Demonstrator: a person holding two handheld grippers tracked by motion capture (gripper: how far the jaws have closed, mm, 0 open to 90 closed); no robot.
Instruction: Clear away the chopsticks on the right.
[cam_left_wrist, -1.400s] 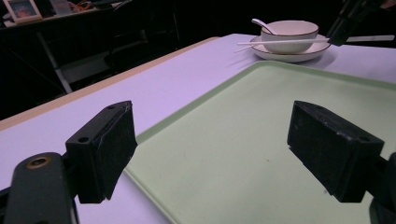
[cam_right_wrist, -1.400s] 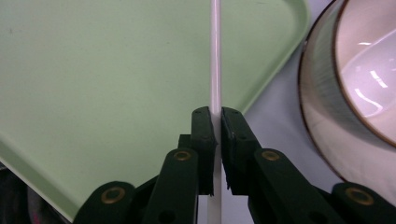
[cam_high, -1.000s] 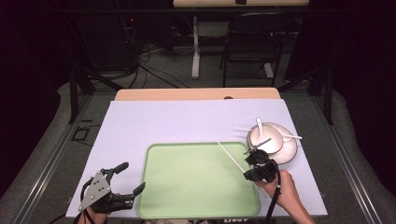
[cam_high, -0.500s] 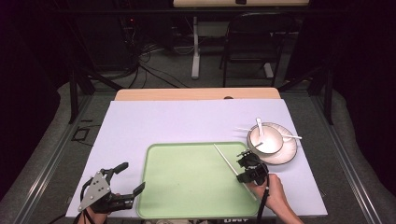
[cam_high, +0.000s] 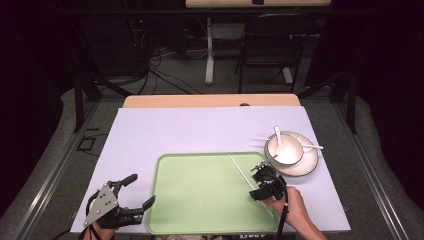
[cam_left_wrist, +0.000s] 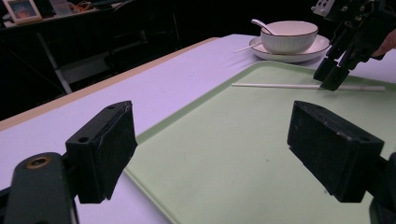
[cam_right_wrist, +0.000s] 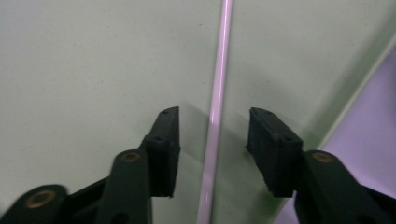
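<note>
A white chopstick lies flat on the right part of the light green tray. My right gripper points down over its near half. In the right gripper view the chopstick runs between the two jaws of the right gripper with a gap on each side. These jaws have just been opening and no pad presses on the stick. My left gripper rests open at the tray's front left corner, holding nothing. In the left gripper view its jaws frame the tray, the chopstick and the right gripper.
A white bowl with a white spoon in it stands on a plate just right of the tray. A thin white stick lies across the plate. A lilac mat covers the table.
The right gripper carried the chopstick left from beside the bowl down onto the tray. Its jaws then opened and the stick now lies free.
</note>
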